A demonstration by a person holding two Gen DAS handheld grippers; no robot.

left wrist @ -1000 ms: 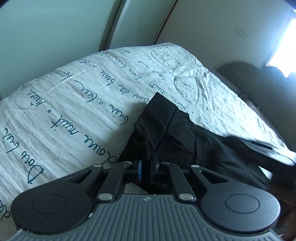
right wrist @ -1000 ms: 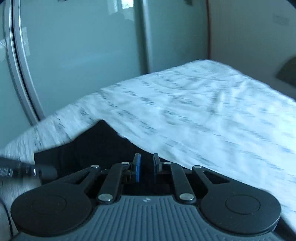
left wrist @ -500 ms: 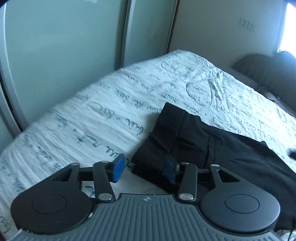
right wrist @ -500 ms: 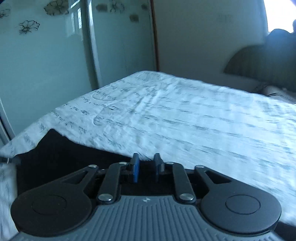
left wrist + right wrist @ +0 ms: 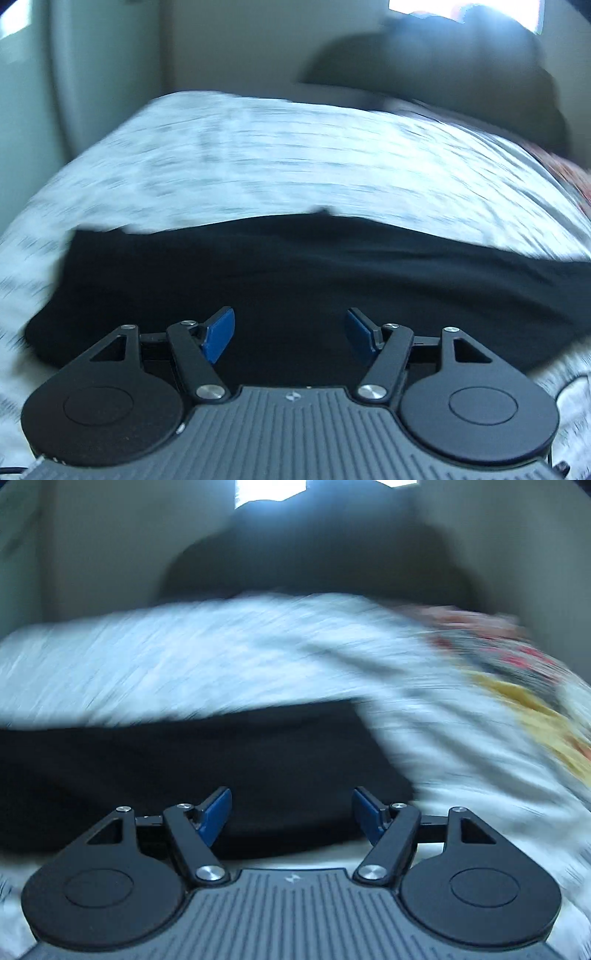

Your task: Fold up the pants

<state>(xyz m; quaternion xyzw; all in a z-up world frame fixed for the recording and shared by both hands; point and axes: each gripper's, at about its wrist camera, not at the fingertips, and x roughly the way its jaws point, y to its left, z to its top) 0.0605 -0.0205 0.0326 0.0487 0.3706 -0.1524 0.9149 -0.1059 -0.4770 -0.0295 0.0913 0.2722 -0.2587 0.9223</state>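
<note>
Left wrist view, nearest first: the left gripper [image 5: 290, 334] shows a ribbed grey body, two round black discs and hinged black links with silver pins, ending in flat blue pads [image 5: 220, 334]. Its jaws are opening and stand wide apart, with nothing pinched; only the cloth below shows through the gap. Just beyond the fingers lie the black pants [image 5: 295, 269], a matte, soft, dark band stretched across the bed [image 5: 280, 162] along its near edge. The garment's left end is blunt and squared, and its far edge runs in a shallow curve with one small notch near the middle. Past it the bed cover is white, wrinkled and streaked with dark print that blur makes unreadable. At the far edge rises a dark, rounded headboard [image 5: 443, 66], and a pale wall stands behind it.

Right wrist view shows the right gripper [image 5: 291, 814], built the same way. Its jaws too are opening and set wide, and nothing is held between the blue pads [image 5: 215, 814]. The pants [image 5: 192, 771] lie under and beyond the fingers, and their right end stops short of the bed's right side. Beyond is the smeared white cover [image 5: 184, 661], and toward the far right corner there is a cloth patterned in yellow and red [image 5: 524, 686]. The arched dark headboard [image 5: 314, 554] closes the far edge.
</note>
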